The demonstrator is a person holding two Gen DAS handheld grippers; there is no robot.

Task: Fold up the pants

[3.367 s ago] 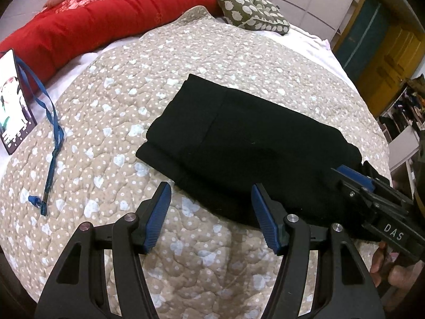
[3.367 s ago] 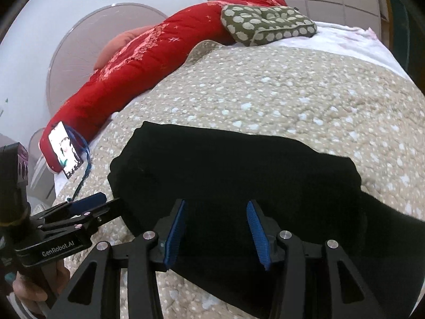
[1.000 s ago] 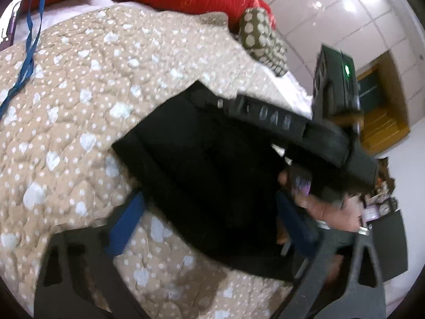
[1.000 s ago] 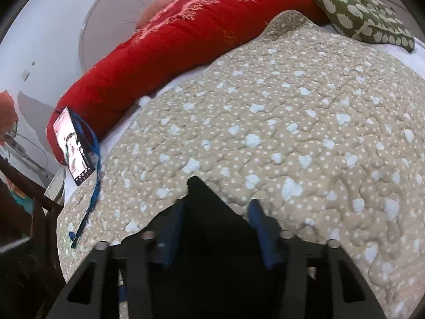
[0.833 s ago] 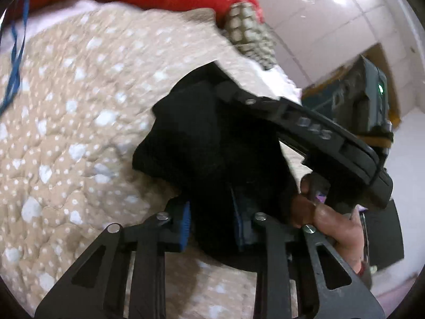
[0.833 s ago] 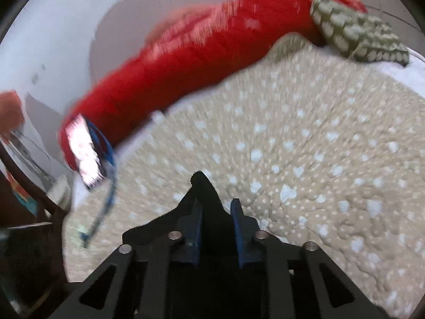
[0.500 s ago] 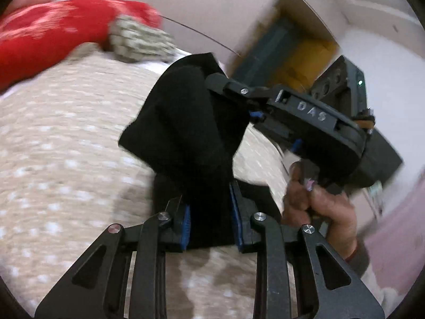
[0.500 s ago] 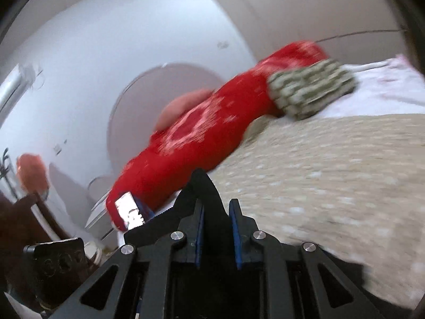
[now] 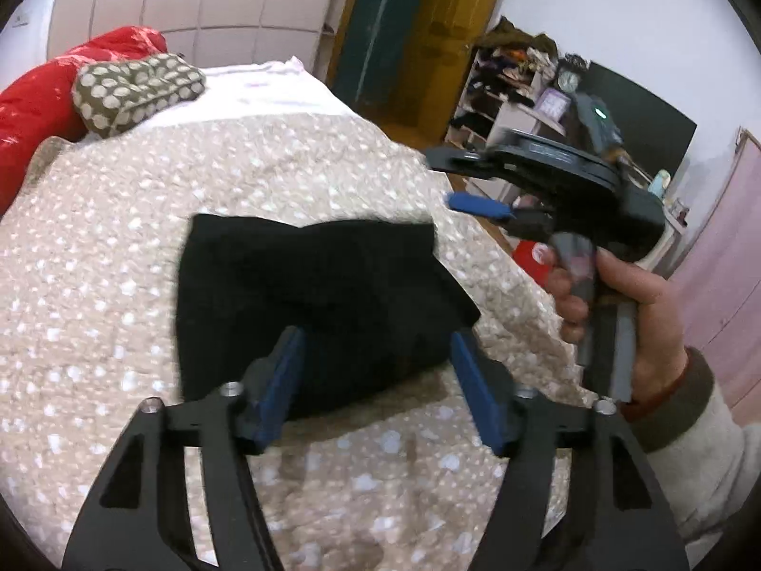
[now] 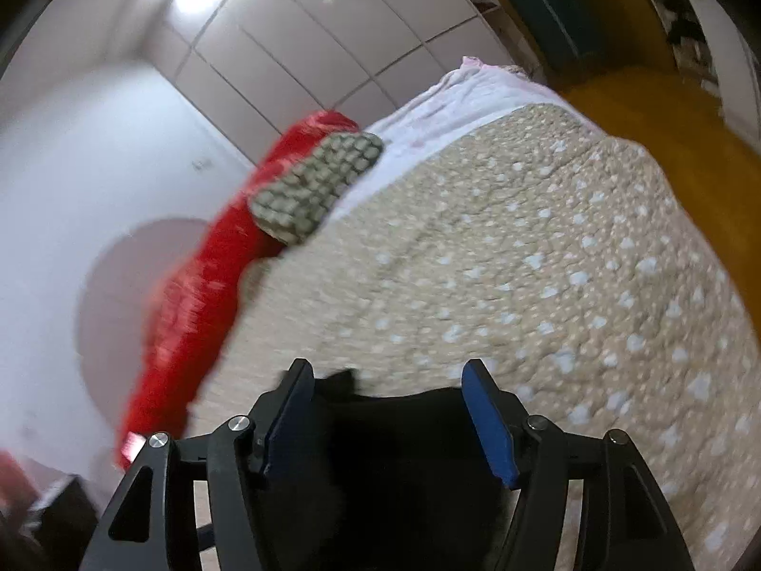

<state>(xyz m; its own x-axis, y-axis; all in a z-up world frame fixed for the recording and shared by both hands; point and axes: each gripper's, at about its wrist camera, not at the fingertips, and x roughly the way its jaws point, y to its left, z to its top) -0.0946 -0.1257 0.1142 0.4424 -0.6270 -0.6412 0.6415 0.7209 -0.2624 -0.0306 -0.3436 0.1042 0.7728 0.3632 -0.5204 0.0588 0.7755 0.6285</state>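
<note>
Change: both your claws, clamped on the pants half a second ago, now stand wide and the cloth is down.
Left gripper (image 9: 378, 385): jaws spread wide, holding nothing.
Pants (image 9: 314, 304): black folded bundle flat on the quilt (image 9: 95, 247), straight ahead of your left fingers, reaching between them.
Right gripper (image 10: 387, 416): jaws wide apart, gripping nothing; pants edge (image 10: 404, 433) lies under and between the fingers.
Right hand (image 9: 618, 314): wrapped on its handle, right of the pants.
Beyond: spotted cushion (image 9: 135, 90), red duvet (image 10: 200, 295).

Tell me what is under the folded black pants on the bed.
The pants lie on the beige spotted quilt, which shows all around them. Whatever lies directly beneath the cloth is covered, and so are the inner folds. Both grippers, left and right, are open.
</note>
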